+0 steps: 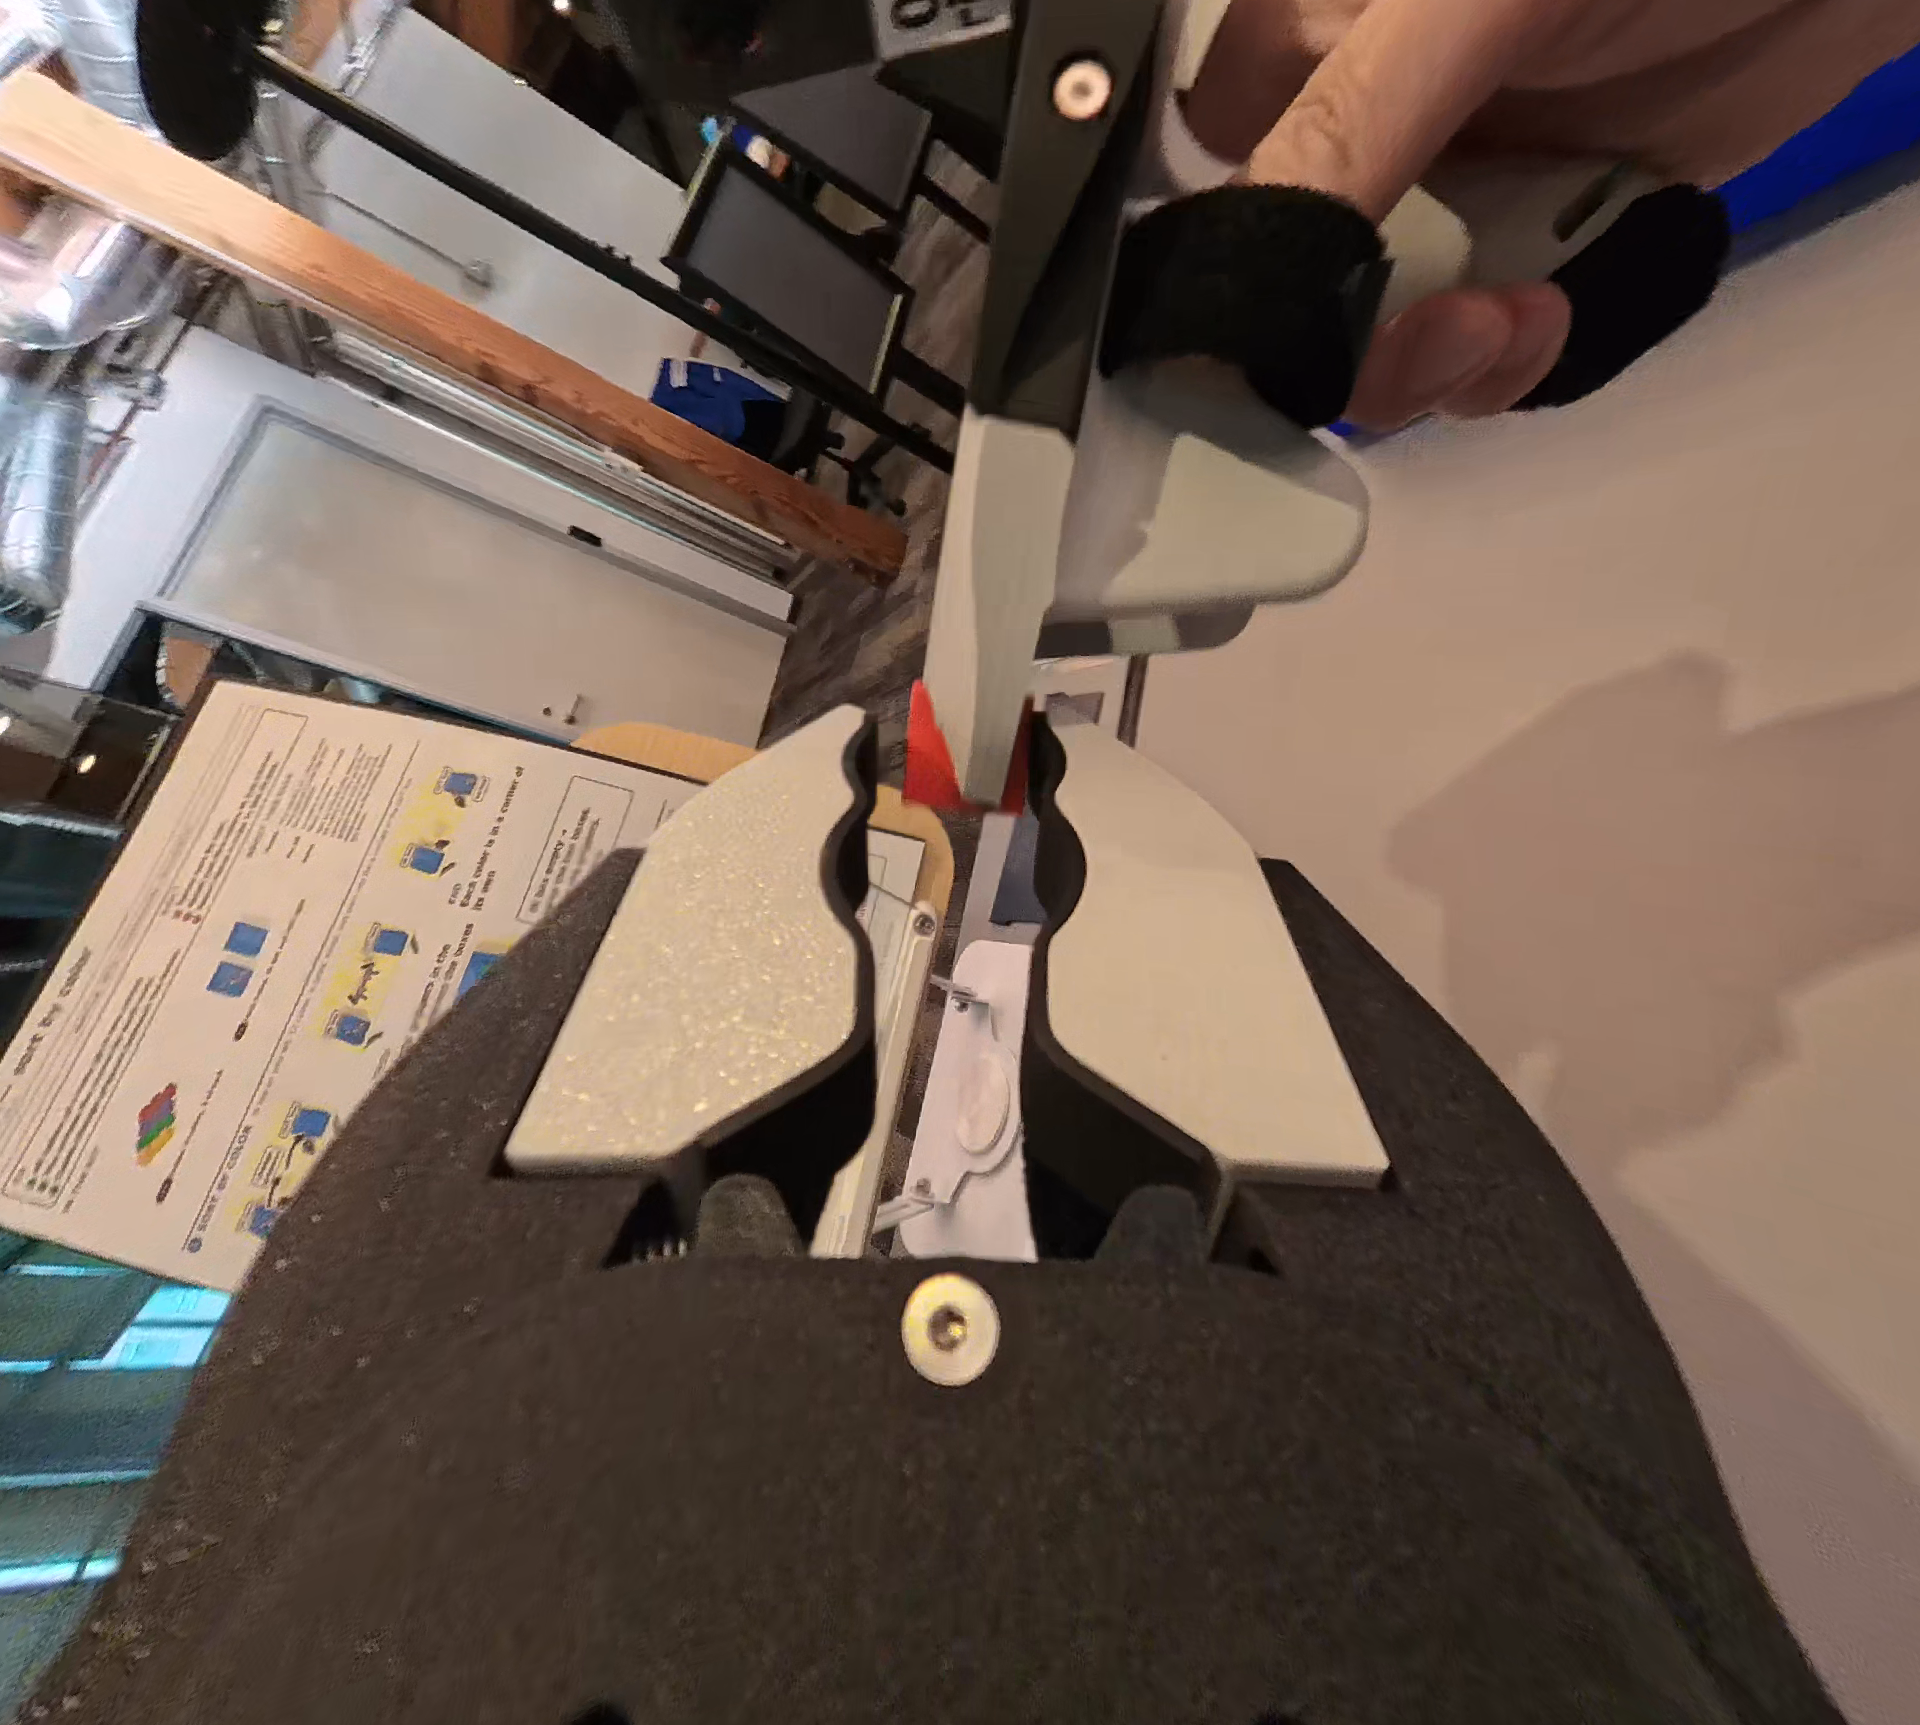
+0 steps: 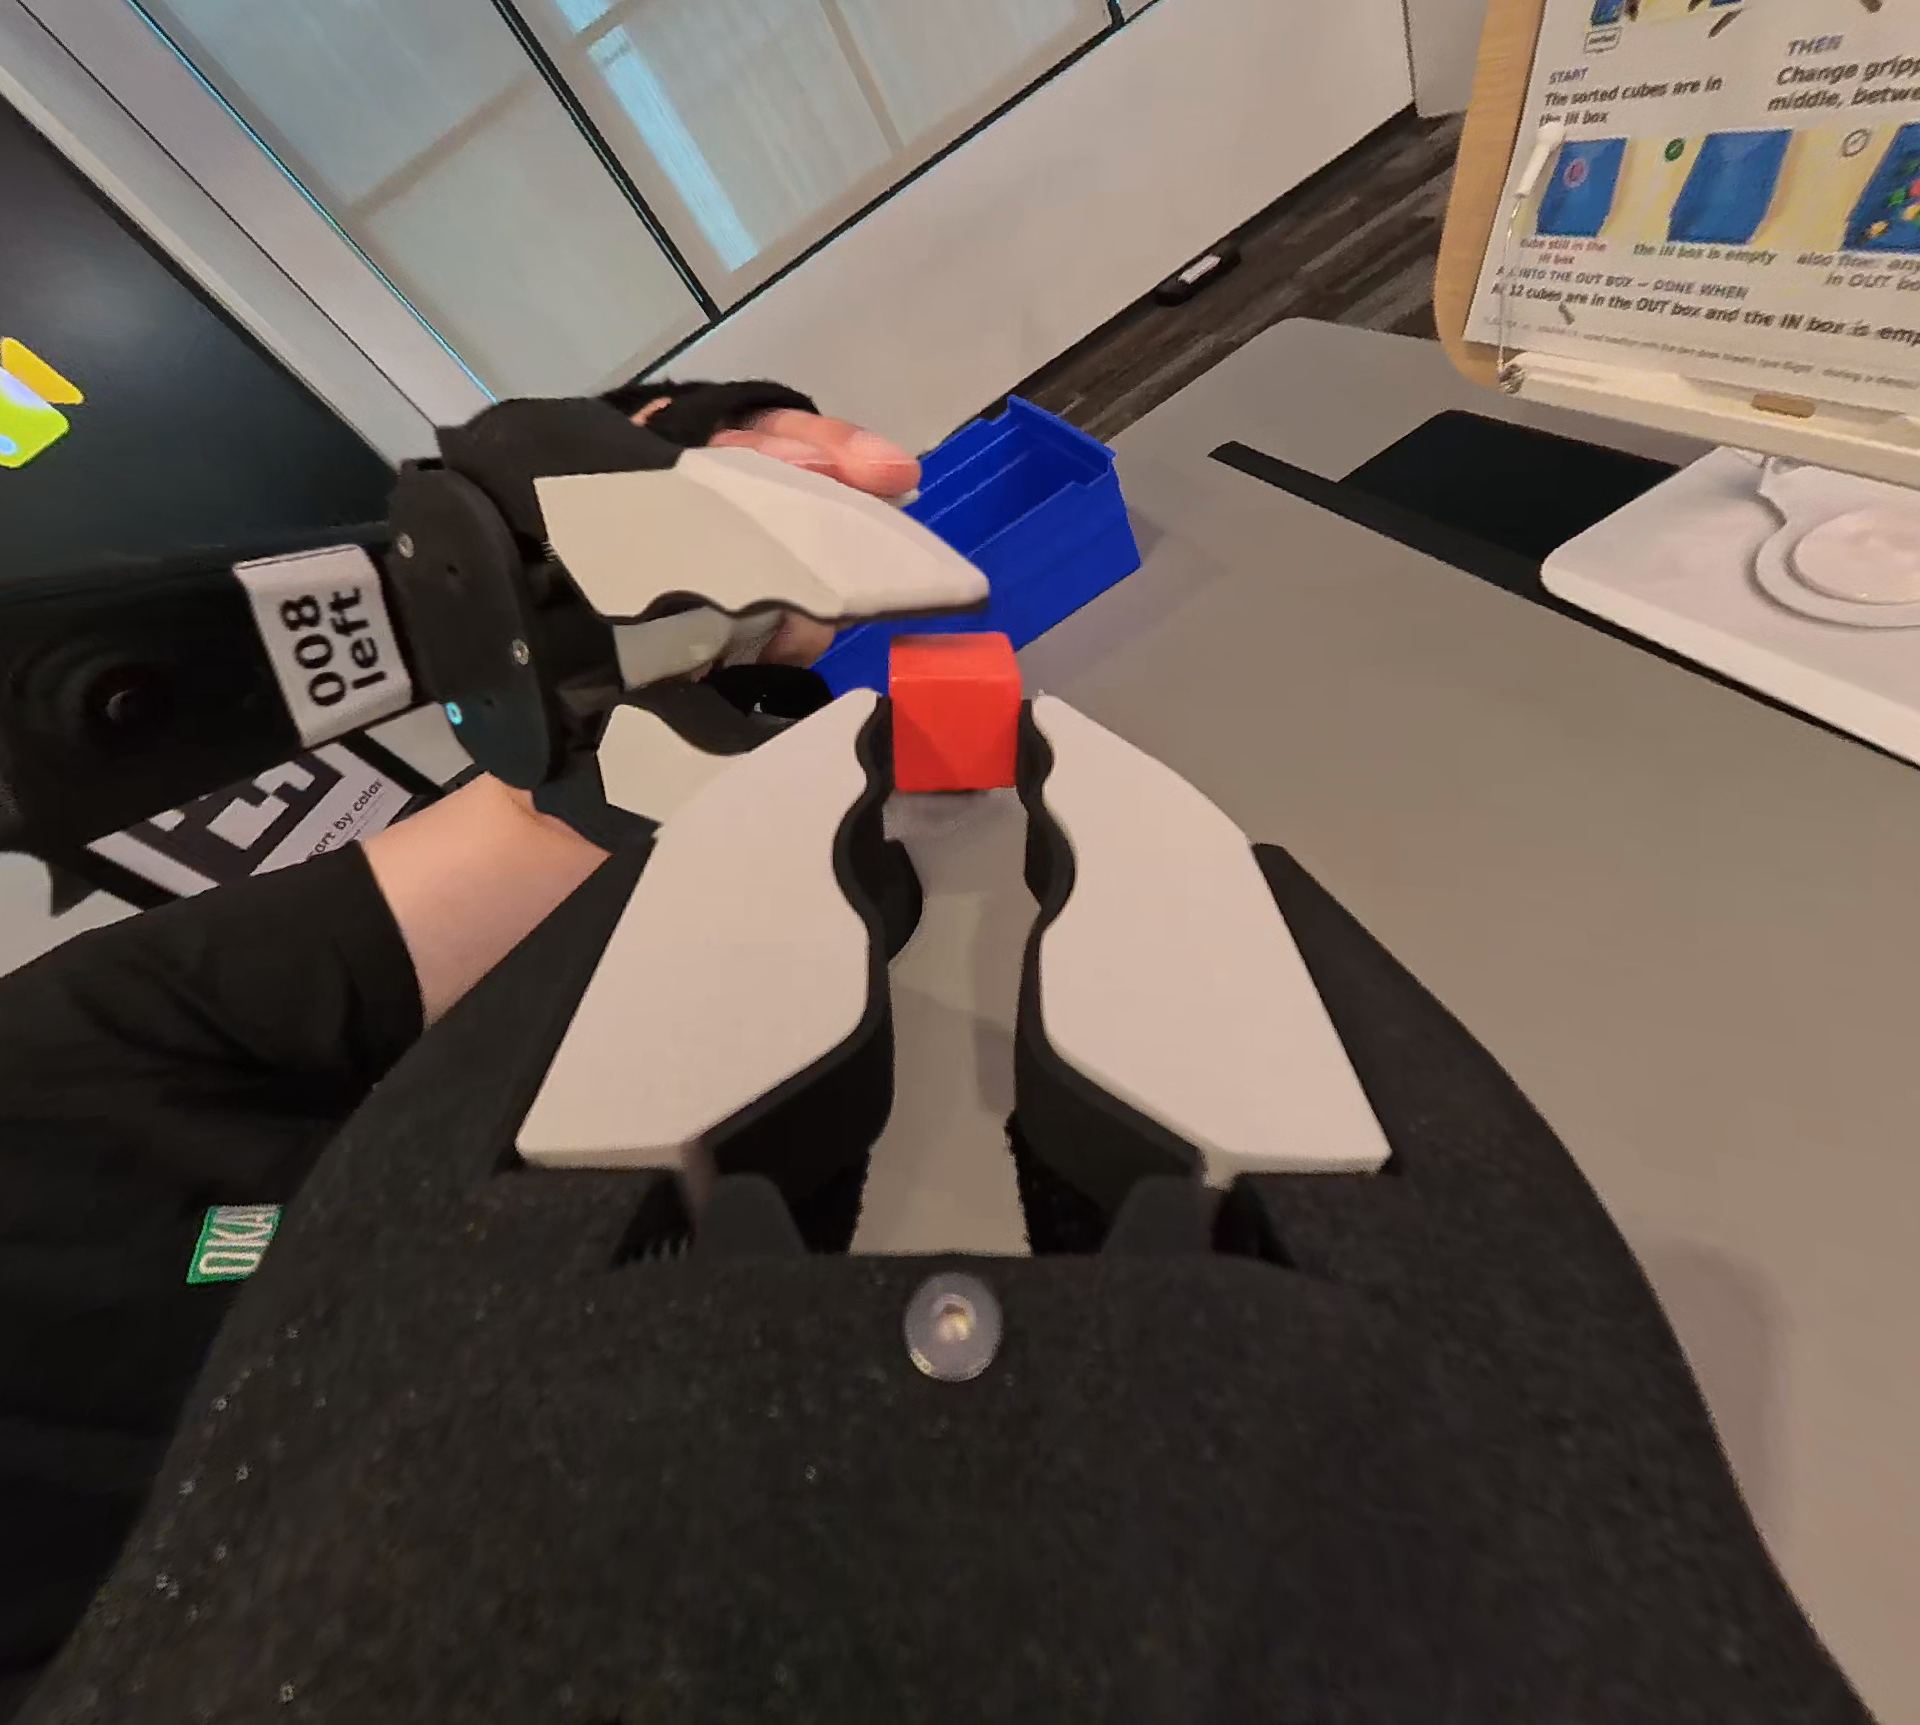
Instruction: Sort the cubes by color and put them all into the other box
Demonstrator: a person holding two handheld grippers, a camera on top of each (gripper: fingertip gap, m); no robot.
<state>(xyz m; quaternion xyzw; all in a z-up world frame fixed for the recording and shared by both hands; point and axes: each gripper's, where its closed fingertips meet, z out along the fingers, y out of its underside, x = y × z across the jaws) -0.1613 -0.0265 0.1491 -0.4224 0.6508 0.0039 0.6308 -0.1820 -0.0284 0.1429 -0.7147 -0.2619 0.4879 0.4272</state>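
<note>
The left gripper (image 2: 831,626), to the left of the right one, reached in sideways with its jaws parted; its tips sat just above and left of the red cube (image 2: 953,711), apparently not touching it, though blur made that hard to judge. The right gripper (image 2: 953,719) was clamped on the cube at its fingertips, lifted off the grey table (image 2: 1455,792). Beyond the cube, just behind the left gripper, stood the blue box (image 2: 1039,501). Farther right stood an instruction sheet (image 2: 1714,96).
</note>
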